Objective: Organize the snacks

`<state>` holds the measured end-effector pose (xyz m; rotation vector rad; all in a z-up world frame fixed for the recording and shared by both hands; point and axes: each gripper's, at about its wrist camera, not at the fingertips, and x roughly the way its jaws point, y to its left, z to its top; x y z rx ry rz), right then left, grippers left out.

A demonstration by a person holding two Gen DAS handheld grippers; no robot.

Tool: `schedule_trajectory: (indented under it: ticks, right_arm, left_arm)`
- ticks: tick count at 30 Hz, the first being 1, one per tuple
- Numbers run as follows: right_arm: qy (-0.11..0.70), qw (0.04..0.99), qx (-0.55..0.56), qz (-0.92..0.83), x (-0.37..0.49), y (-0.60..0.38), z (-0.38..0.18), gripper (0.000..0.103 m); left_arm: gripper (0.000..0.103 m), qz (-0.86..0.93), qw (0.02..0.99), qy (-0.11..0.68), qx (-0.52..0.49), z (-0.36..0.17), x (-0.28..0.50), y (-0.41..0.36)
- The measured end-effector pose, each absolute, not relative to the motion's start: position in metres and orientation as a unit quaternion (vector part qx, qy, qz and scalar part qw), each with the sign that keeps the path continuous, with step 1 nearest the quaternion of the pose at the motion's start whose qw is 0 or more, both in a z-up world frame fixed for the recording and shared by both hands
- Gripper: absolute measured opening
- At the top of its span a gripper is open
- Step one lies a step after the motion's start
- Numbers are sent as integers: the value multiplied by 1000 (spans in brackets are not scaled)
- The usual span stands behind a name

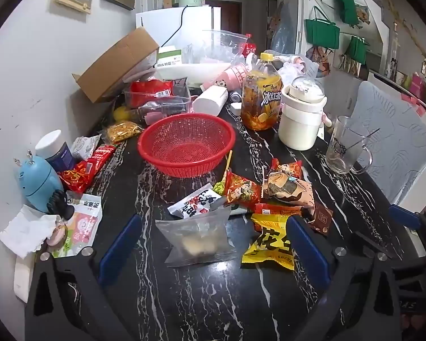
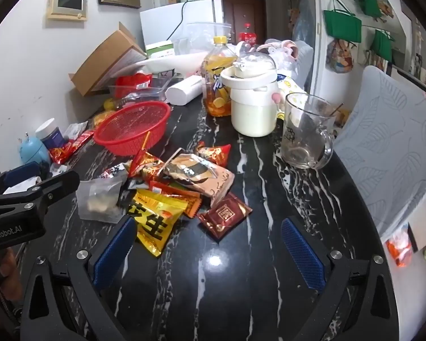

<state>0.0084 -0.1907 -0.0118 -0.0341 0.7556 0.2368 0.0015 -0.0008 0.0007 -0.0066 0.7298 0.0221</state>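
Grippers spread wide, empty: left gripper straddles clear packet before basket; pinch centre, lift clear.

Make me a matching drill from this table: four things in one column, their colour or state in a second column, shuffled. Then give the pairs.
Things
1. basket
2. glass mug
3. peanut packet
4. clear pouch

Colour or state
A. yellow, lying flat by the right finger in the left wrist view
B. red mesh, nothing in it
C. see-through, lying between the left gripper's open fingers
D. upright, with a stirrer in it

Pairs: 1-B, 2-D, 3-A, 4-C
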Motion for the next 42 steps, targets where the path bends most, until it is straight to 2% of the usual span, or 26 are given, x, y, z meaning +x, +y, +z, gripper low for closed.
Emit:
schedule_trajectory:
  ticks: [4,42]
  right_arm:
    - [367,923,-15,116,9,-190,-11,103]
    - [374,921,-6,111,4,-186,-12,103]
  left_arm:
    - [103,4,940,341,-16,5,-5,0]
    - [103,-23,932,361,-26,1,-5,8]
